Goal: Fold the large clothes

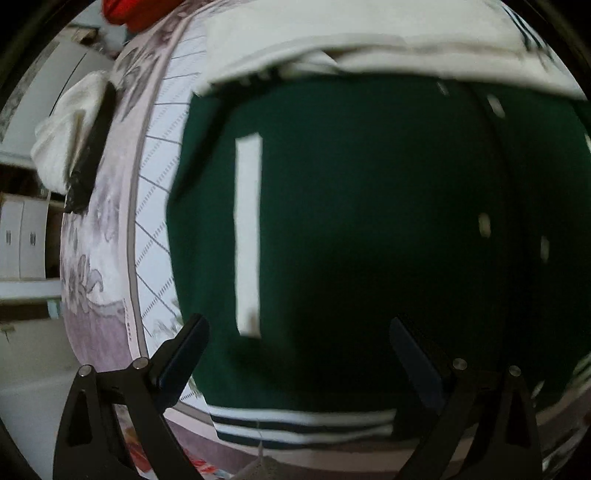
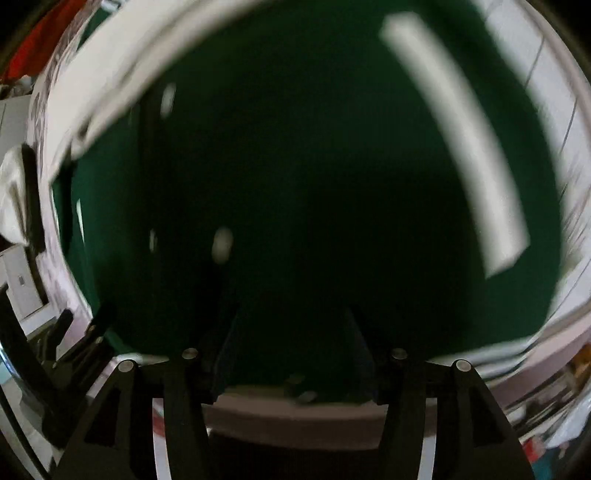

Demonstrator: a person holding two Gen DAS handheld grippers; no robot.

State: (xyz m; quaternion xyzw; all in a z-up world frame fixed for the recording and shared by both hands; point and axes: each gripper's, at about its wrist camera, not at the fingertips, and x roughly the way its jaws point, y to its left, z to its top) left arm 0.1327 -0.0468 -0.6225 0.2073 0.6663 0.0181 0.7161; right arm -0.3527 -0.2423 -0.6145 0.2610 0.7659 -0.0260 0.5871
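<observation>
Left wrist view: green jacket (image 1: 351, 221) lies flat on a patterned bedspread (image 1: 110, 258); pale cabinets (image 1: 22, 240) stand beyond the bed edge; left gripper (image 1: 295, 350) hangs open, empty. Right wrist view, blurred: jacket (image 2: 295, 184) fills the frame, shadowing the right gripper (image 2: 291, 350), parted and empty.

Flowery bedsheet (image 1: 96, 258) covers the bed; a red cloth (image 1: 136, 14) sits past its far edge, white drawers (image 1: 22, 240) off its left side.
</observation>
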